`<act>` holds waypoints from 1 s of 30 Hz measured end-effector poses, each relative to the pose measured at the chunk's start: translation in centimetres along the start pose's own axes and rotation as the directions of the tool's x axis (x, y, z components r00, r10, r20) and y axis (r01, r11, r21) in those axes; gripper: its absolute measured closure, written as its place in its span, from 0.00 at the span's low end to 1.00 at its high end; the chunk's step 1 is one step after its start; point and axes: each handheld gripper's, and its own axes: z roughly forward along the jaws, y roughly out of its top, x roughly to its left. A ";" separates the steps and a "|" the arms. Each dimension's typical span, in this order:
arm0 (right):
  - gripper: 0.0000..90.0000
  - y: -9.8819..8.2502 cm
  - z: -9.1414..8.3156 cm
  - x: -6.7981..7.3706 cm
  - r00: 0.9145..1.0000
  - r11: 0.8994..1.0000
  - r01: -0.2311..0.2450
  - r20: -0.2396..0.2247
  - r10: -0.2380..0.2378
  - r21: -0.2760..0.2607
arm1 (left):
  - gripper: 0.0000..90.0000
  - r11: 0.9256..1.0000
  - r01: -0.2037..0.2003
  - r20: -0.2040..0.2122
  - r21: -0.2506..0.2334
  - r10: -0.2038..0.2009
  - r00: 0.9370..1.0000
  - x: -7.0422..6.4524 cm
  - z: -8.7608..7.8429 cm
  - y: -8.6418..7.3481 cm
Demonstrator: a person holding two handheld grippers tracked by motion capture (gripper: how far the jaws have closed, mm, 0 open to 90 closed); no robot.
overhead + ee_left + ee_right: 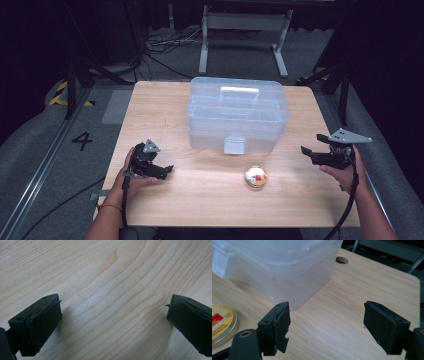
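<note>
Both tongs, left gripper (167, 170) and right gripper (303, 149), gaping wide, gripping nothing, hovering by the table (210, 200) side edges, round tin (255, 176) sitting between

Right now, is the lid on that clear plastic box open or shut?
Shut. The clear plastic box has its lid down flat, and the front latch lies against its front wall.

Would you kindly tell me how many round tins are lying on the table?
1: the round tin lies on the table, in front of the clear box; more may sit unseen inside the box.
</note>
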 end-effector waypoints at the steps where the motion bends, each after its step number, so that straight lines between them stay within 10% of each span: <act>1: 0.25 0.4 -0.1 -0.1 1.000 1.000 0.001 0.012 -0.001 -0.003 | 0.00 1.000 0.000 0.000 0.000 0.000 1.000 0.0 0.0 0.0; 15: 0.26 9.2 -0.7 -0.5 0.997 0.997 0.065 0.043 -0.062 -0.052 | 0.00 1.000 0.004 -0.004 -0.001 -0.004 1.000 0.0 0.0 0.0; 30: 0.31 14.9 4.2 3.0 0.990 0.991 0.130 -0.065 -0.128 0.018 | 0.19 1.000 -0.020 0.042 -0.015 0.020 0.999 0.3 0.2 2.9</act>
